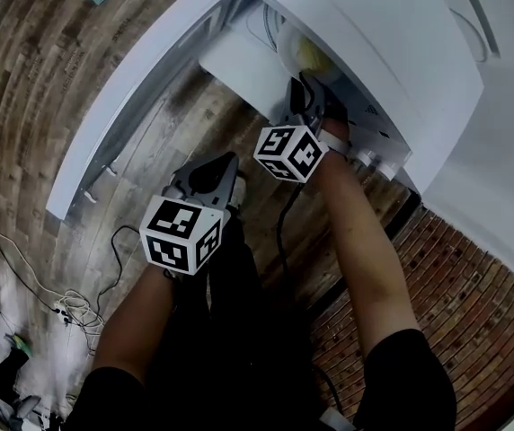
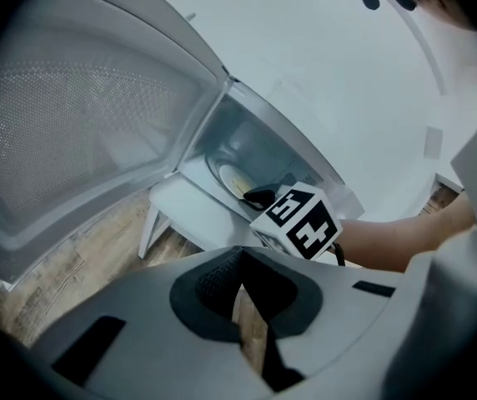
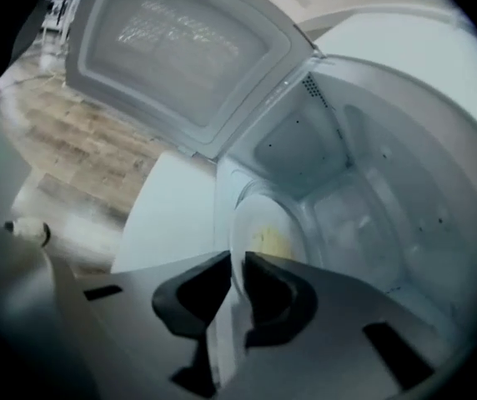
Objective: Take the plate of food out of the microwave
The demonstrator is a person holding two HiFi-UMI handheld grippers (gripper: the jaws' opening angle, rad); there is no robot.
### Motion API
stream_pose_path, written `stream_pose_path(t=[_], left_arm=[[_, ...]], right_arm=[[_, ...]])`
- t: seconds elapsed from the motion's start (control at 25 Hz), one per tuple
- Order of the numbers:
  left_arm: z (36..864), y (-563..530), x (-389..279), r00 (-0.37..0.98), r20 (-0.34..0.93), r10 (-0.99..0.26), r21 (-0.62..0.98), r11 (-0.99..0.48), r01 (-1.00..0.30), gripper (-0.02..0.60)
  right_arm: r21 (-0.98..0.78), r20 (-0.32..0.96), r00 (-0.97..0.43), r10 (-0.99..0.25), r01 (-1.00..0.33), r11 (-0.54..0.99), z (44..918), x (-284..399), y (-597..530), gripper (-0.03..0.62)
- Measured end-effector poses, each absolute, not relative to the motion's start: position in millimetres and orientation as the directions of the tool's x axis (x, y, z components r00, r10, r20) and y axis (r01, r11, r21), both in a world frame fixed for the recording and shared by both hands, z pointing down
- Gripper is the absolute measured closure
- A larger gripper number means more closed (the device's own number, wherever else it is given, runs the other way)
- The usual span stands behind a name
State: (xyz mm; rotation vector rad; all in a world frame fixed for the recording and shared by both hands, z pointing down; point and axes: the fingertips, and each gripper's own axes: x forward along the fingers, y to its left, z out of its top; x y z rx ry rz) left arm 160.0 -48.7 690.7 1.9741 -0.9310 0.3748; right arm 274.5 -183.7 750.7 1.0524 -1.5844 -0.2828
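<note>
A white plate (image 3: 259,219) with yellow food (image 3: 270,242) sits inside the open white microwave (image 1: 374,43). My right gripper (image 3: 237,265) reaches into the cavity and is shut on the plate's near rim, which runs between its dark pads. The head view shows the plate (image 1: 306,52) just beyond the right gripper (image 1: 306,97). In the left gripper view the plate (image 2: 234,182) lies behind the right gripper's marker cube (image 2: 301,219). My left gripper (image 2: 240,261) is shut on nothing and hangs back over the floor, short of the microwave.
The microwave door (image 1: 140,97) stands swung wide to the left. A white shelf (image 1: 239,61) juts out below the cavity. Cables (image 1: 68,308) lie on the wooden floor at lower left. A brick wall (image 1: 473,294) runs along the right.
</note>
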Motion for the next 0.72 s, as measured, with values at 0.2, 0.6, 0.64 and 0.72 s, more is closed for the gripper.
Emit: stream_pose_path(t=[0.2,0.6,0.64,0.72], left_arm=[[691.4,-44.2,157.0,0.668,0.579,-0.468,0.598,-0.313,-0.738,0.583],[701.7,-33.7,153.2,0.669,0.588,-0.455,0.604,-0.303,-0.737,0.583],[702.8,-32.8,153.8,0.67,0.59,-0.452,0.605,-0.303,-0.737,0.583],[704.2,-32.2,155.0,0.673,0.59,-0.446,0.606,-0.305,-0.734,0.583]], right_arm=[[0.805,0.575,0.123,-0.809,-0.263,0.532,752.6,280.4,-178.2,0.557],[0.858,0.505,0.084,-0.859,-0.154,0.489,745.7,282.5,-157.3,0.566],[0.862,0.498,0.082,-0.863,-0.148,0.484,745.4,282.4,-156.1,0.566],[0.871,0.485,0.079,-0.871,-0.132,0.473,744.3,281.8,-155.2,0.568]])
